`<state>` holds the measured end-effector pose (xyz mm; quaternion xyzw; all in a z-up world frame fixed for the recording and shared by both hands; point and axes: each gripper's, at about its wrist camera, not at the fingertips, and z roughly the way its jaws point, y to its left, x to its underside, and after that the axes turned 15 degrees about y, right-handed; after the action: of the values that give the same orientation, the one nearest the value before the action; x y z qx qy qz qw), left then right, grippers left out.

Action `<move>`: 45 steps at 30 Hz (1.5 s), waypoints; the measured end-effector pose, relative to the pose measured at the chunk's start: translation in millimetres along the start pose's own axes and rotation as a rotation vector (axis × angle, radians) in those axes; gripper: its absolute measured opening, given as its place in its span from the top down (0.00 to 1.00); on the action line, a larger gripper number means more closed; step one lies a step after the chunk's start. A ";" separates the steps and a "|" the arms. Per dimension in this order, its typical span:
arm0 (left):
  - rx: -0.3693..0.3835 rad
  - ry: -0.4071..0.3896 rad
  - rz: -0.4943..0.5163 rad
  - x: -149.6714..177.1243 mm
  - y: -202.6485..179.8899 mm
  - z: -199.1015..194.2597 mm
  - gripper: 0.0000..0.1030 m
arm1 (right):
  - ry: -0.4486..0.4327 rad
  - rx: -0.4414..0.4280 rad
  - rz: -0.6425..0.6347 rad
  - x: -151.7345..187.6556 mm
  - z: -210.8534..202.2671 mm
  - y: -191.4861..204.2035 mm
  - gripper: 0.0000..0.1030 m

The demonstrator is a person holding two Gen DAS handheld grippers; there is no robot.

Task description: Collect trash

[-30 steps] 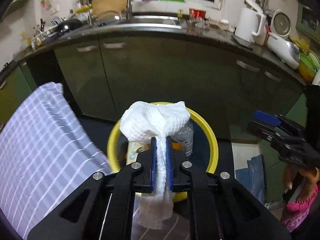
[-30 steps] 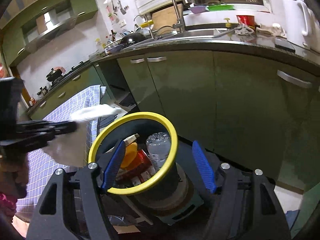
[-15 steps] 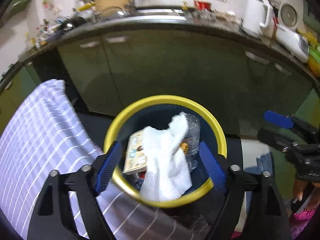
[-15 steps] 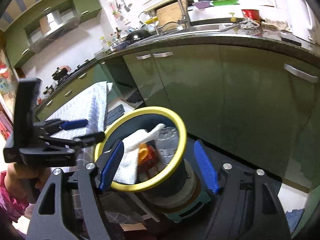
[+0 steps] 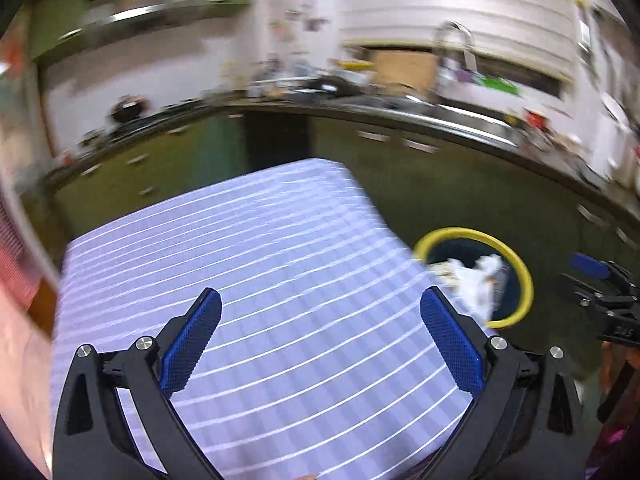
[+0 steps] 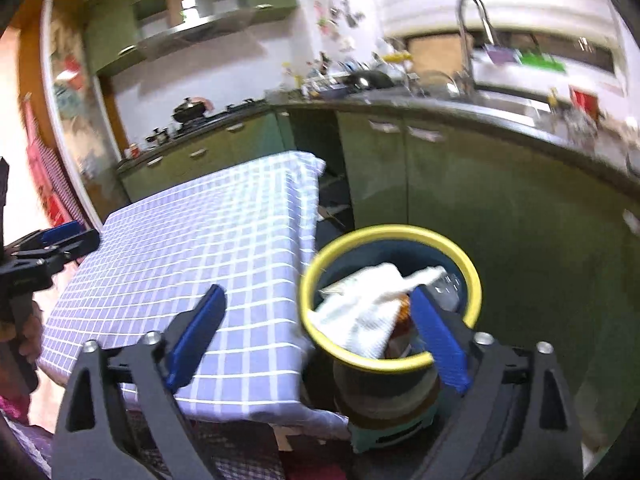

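A dark bin with a yellow rim [image 6: 476, 292] stands beside the table; it also shows at the right of the left wrist view [image 5: 524, 276]. A white paper towel [image 6: 360, 308] lies on top of the trash inside it, also visible in the left wrist view [image 5: 476, 284], next to a clear bottle [image 6: 450, 288] and orange packaging. My left gripper [image 5: 320, 336] is open and empty over the checked tablecloth [image 5: 260, 260]. My right gripper [image 6: 320, 328] is open and empty, above the gap between the table edge and the bin. The left gripper also shows at the left of the right wrist view [image 6: 48, 244].
The table with the lilac checked cloth [image 6: 192, 248] sits left of the bin. Green kitchen cabinets [image 6: 480, 200] and a dark counter with a sink tap [image 6: 472, 28] run behind. A stove with a pot [image 6: 188, 110] is at the back left.
My left gripper opened and dropped the paper towel into the bin, then swung left over the table. The right gripper's view has also turned left toward the table.
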<state>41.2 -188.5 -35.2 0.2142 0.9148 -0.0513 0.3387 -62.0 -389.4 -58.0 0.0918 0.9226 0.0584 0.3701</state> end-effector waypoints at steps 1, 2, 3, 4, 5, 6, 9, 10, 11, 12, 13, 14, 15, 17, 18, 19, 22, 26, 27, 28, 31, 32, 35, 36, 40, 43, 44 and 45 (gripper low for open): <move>-0.022 -0.014 -0.037 9.3 18.3 -11.8 0.05 | -0.008 0.001 -0.018 0.4 -3.2 8.6 0.08; -0.044 -0.024 -0.063 16.9 30.8 -20.9 0.05 | -0.016 -0.001 -0.033 0.4 -6.2 15.6 0.07; -0.063 -0.030 -0.080 23.2 40.3 -27.2 0.05 | -0.023 -0.003 -0.048 -0.2 -9.6 23.1 0.07; -0.095 -0.040 -0.105 32.1 52.1 -37.0 0.05 | -0.027 -0.002 -0.060 -0.8 -12.5 29.5 0.07; -0.114 -0.046 -0.120 39.0 58.9 -43.6 0.05 | -0.032 0.001 -0.069 -0.4 -15.0 33.4 0.07; -0.133 -0.053 -0.133 45.6 65.9 -50.3 0.05 | -0.037 0.006 -0.081 -0.9 -17.9 39.5 0.07; -0.178 -0.074 -0.166 62.8 79.0 -65.6 0.05 | -0.045 0.012 -0.110 -0.7 -24.2 52.6 0.07; -0.195 -0.081 -0.180 70.2 84.1 -70.2 0.05 | -0.044 0.011 -0.117 -0.8 -25.1 55.8 0.07; -0.202 -0.082 -0.189 74.6 85.6 -72.7 0.05 | -0.044 0.010 -0.121 -0.9 -25.5 58.0 0.07; -0.204 -0.082 -0.197 79.0 87.4 -74.7 0.05 | -0.041 0.009 -0.126 -0.9 -25.8 60.3 0.07; -0.203 -0.080 -0.214 85.0 91.7 -76.2 0.05 | -0.039 0.008 -0.129 -0.5 -26.1 61.9 0.07; -0.203 -0.077 -0.224 88.9 94.7 -77.3 0.05 | -0.038 0.007 -0.131 -0.5 -25.4 63.3 0.07; -0.204 -0.075 -0.231 92.1 96.3 -78.3 0.05 | -0.035 0.006 -0.131 -0.4 -25.1 63.6 0.07; -0.212 -0.067 -0.240 98.8 99.9 -79.0 0.05 | -0.033 0.004 -0.131 -0.8 -24.5 61.0 0.07; -0.215 -0.065 -0.241 101.7 101.1 -79.8 0.05 | -0.033 0.004 -0.130 -1.3 -23.9 61.2 0.07; -0.217 -0.065 -0.241 102.7 101.4 -80.1 0.05 | -0.032 0.007 -0.128 -1.3 -23.7 60.6 0.07; -0.221 -0.071 -0.237 104.2 100.9 -82.5 0.05 | -0.030 0.009 -0.121 -1.7 -22.1 58.9 0.07; -0.218 -0.066 -0.232 101.0 97.6 -79.5 0.05 | -0.029 0.010 -0.116 -3.0 -20.0 59.4 0.07; -0.217 -0.064 -0.232 98.9 96.7 -78.4 0.05 | -0.028 0.010 -0.116 -2.9 -19.9 59.0 0.07; -0.217 -0.063 -0.232 98.7 96.4 -77.9 0.05 | -0.027 0.009 -0.117 -3.4 -19.5 58.8 0.07; -0.217 -0.064 -0.232 97.5 94.8 -77.4 0.05 | -0.027 0.009 -0.118 -3.1 -18.9 59.3 0.07; -0.218 -0.063 -0.232 96.8 94.9 -77.6 0.05 | -0.028 0.009 -0.118 -3.3 -18.9 59.1 0.07; -0.219 -0.065 -0.235 95.9 95.3 -77.9 0.05 | -0.029 0.009 -0.117 -3.4 -18.6 59.1 0.07; -0.218 -0.064 -0.236 96.4 96.6 -78.5 0.05 | -0.028 0.010 -0.117 -3.4 -18.5 59.2 0.07; -0.217 -0.063 -0.238 96.4 97.2 -78.1 0.05 | -0.027 0.009 -0.118 -3.6 -18.4 58.8 0.07; -0.213 -0.062 -0.239 96.5 98.0 -78.1 0.05 | -0.028 0.008 -0.118 -3.3 -18.7 58.7 0.07; -0.213 -0.062 -0.238 96.6 97.6 -77.8 0.05 | -0.028 0.009 -0.118 -3.3 -18.6 58.7 0.07; -0.214 -0.062 -0.238 97.3 97.8 -78.7 0.05 | -0.028 0.008 -0.117 -3.4 -18.4 58.4 0.07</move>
<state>-30.1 -46.6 -32.4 0.0654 0.9230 0.0001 0.3792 -65.0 -333.8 -32.2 0.0401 0.9214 0.0314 0.3853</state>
